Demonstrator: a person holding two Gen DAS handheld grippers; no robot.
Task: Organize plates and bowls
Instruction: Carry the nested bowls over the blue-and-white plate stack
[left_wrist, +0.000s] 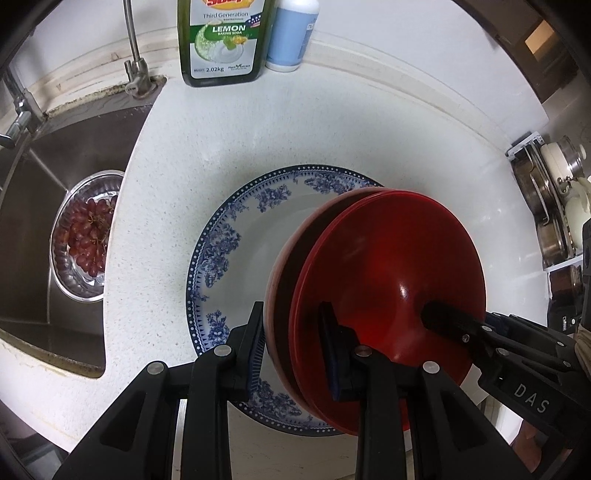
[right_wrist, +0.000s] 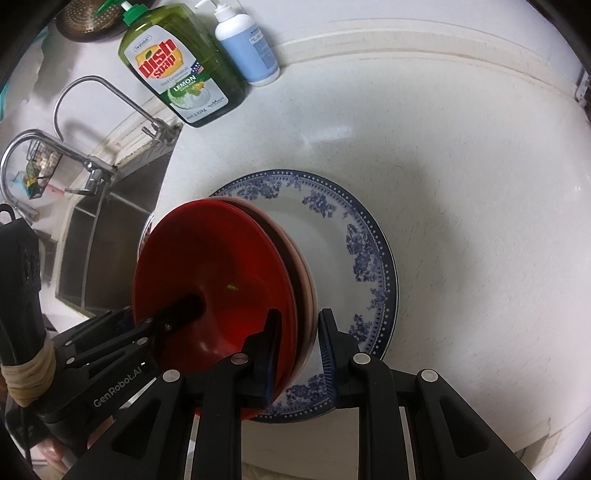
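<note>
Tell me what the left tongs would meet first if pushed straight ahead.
The stacked red plates, whose edge already sits between the left tongs. Past them, probably the blue-patterned plate on the counter, though depth is unclear.

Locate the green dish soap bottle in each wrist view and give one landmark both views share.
Left wrist: the dish soap bottle stands at top centre, cap cut off by the frame, left of the blue pump bottle.
Right wrist: the dish soap bottle is at upper left, tilted by the lens, again left of the blue pump bottle.
Shared landmark: the blue-patterned plate on the counter.
</note>
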